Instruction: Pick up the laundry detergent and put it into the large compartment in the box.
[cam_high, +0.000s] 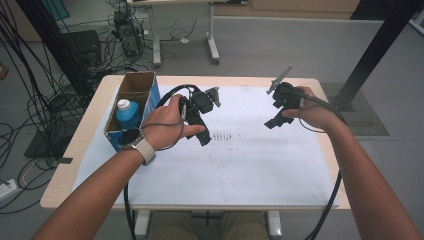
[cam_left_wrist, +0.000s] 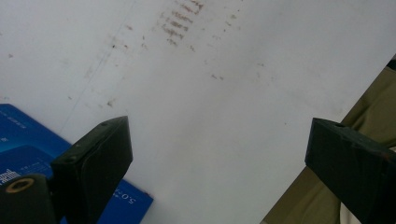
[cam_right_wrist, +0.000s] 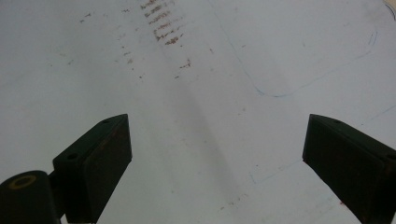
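Grey floor (cam_high: 280, 45) runs behind the work area, strewn at the left with black cables (cam_high: 30, 100) and dark equipment, and a second light table (cam_high: 185, 30) on wheeled legs stands farther back. A black post (cam_high: 380, 45) slants up at the right. Nearer, a pale wood table (cam_high: 90, 125) with rounded corners carries a large white sheet (cam_high: 250, 165) that covers most of its top; the sheet is smooth and matte, marked with rows of small brownish smudges (cam_high: 225, 136) near its middle and faint blue pen outlines (cam_right_wrist: 322, 70) in the right gripper view.

At the table's left edge stands an open cardboard box (cam_high: 135, 90), brown inside with blue printed sides, holding a blue bottle with a white cap (cam_high: 128, 112) upright.

Both tools hang above the sheet, well apart from each other. The left gripper (cam_high: 202, 130), black and blocky, sits just beside the box; its jaws stand wide apart with nothing between them, a corner of the blue box side (cam_left_wrist: 28, 154) lying below them. The right gripper (cam_high: 272, 121) hovers over the sheet's right half, jaws likewise spread wide and empty. The person's left wrist wears a round watch on a pale strap (cam_high: 136, 142).
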